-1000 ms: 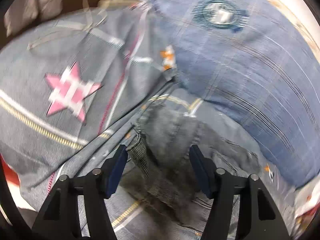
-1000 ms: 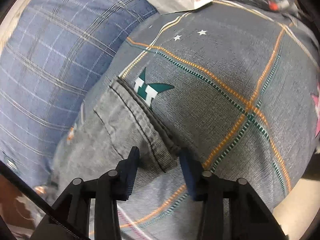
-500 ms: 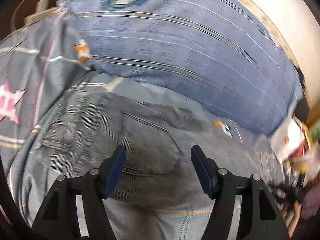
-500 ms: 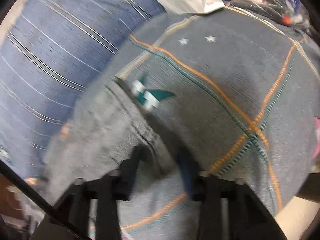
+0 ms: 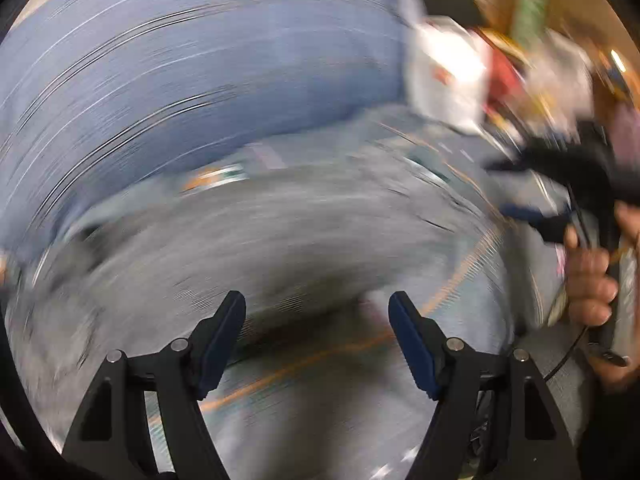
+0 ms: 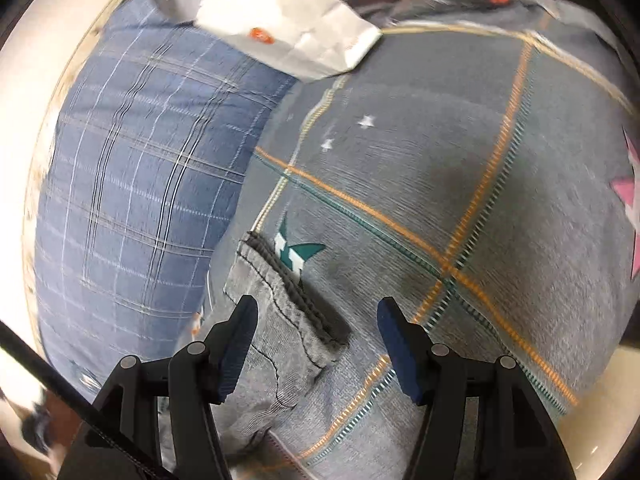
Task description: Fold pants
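My right hand-held gripper [image 6: 316, 344], jaws opening and empty, straddles the grey pants' [image 6: 280, 320] hem running away ahead; my left hand-held gripper [image 5: 318, 344], also opening, hovers empty.

Motion-smeared pants [image 5: 304, 232] and pillow [image 5: 192, 80], left wrist view
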Demonstrator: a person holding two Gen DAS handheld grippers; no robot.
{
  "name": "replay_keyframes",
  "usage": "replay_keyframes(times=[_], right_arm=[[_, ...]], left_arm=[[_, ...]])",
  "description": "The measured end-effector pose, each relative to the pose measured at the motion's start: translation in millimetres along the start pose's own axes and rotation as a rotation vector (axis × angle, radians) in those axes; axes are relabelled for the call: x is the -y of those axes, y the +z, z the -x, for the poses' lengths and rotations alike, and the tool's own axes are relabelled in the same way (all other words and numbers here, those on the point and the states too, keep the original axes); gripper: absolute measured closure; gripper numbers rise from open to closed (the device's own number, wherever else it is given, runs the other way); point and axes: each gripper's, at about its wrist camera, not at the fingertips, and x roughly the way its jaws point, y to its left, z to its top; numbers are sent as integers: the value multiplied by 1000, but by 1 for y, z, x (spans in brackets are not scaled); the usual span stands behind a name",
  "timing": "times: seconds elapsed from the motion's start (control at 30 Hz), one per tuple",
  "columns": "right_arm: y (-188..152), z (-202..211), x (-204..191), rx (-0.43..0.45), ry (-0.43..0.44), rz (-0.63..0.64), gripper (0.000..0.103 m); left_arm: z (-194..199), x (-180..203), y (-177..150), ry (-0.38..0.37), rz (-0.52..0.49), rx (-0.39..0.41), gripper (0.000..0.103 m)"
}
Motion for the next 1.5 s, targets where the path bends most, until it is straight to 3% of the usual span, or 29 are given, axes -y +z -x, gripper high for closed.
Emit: replay_keyframes(times=[0.13, 0.3, 0.57, 0.73, 0.77, 0.8, 0.83, 0.97, 1.07, 1.13, 1.2, 1.27, 1.33, 1.37, 1.43, 1.5], right_arm=[[13, 0, 11, -3, 28, -32, 36], [19, 4, 29, 4, 54, -106, 36], [18, -2, 31, -33, 92, -130, 35], [18, -3, 34, -35, 93, -149, 35], [18, -4, 35, -37, 95, -150, 35], [18, -5, 36, -42, 99, -151, 35], [18, -6, 36, -48, 104, -150, 35], [19, -12, 26, -81, 218, -134, 34], [26, -26, 4, -158, 314, -98, 18], [31, -42, -16, -233, 301, -61, 17], [36, -65, -38, -308, 197, 26, 18], [34, -88, -43, -352, 153, 32, 21], [27, -107, -39, -420, 262, -9, 39], [24, -113, -38, -453, 307, -30, 42], [25, -114, -41, -446, 285, 0, 70], [24, -103, -54, -408, 316, 64, 79]], left_arm=[[-46, 56, 21, -10, -182, -60, 30], [-103, 95, 38, 62, -314, -143, 59], [-111, 115, 46, -3, -420, -137, 58], [-119, 107, 54, -57, -395, -129, 49], [-119, 111, 54, -58, -394, -121, 55], [-119, 112, 55, -51, -393, -111, 74], [-118, 113, 57, -43, -390, -100, 84], [-104, 89, 66, -126, -242, -82, 90], [-97, 64, 70, -199, -94, -75, 90], [-90, 52, 68, -234, -6, -68, 90], [-88, 43, 69, -267, 59, -57, 90], [-87, 36, 70, -281, 109, -45, 90], [-87, 34, 67, -299, 133, -46, 90], [-86, 33, 66, -310, 137, -43, 90], [-82, 33, 65, -323, 149, -27, 91], [-78, 29, 65, -348, 172, -16, 91]])
